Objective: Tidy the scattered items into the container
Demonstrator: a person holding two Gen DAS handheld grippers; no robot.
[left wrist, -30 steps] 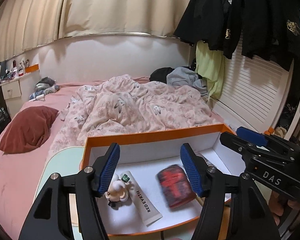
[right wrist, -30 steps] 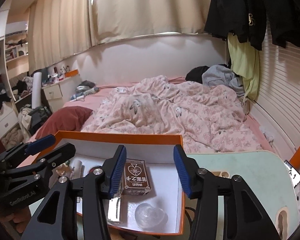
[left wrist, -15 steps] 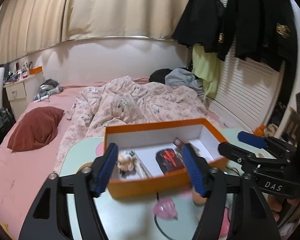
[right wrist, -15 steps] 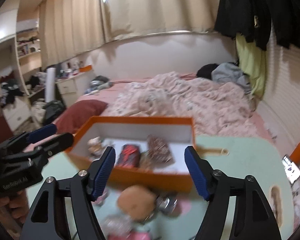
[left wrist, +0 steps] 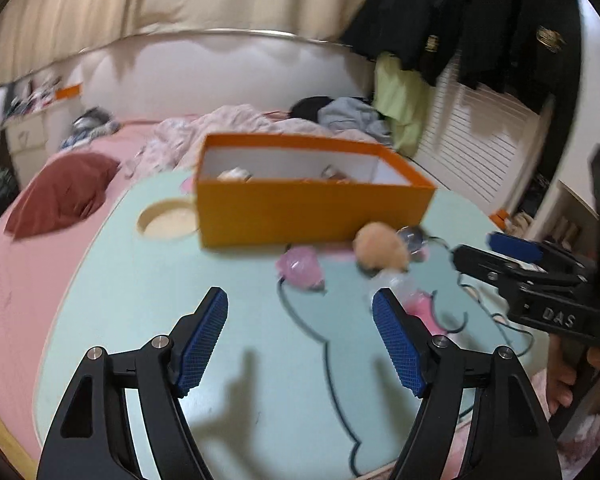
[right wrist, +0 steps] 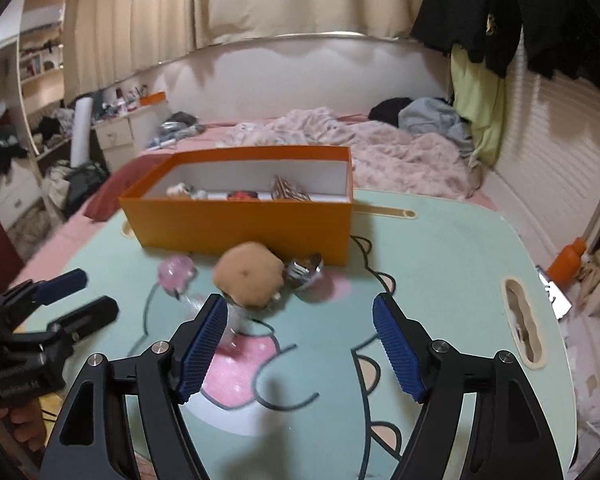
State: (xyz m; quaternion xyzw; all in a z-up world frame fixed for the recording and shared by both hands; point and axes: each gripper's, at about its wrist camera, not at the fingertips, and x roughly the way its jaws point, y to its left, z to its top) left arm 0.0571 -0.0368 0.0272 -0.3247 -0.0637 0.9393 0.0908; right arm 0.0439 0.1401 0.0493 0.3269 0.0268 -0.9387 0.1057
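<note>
Both tongs are spread wide and hold nothing. Ahead of the left gripper (left wrist: 300,344) and the right gripper (right wrist: 298,346) stands the orange box (right wrist: 240,220) on the mint table (right wrist: 440,280), with several items already inside. Left outside, between the tongs and the box wall: a tan plush ball (right wrist: 248,274) just beyond the right gripper's left finger, a pink trinket (right wrist: 176,274), a shiny metallic piece (right wrist: 304,272) and, seemingly, a clear item in the blur. I judge the task partly done.
</note>
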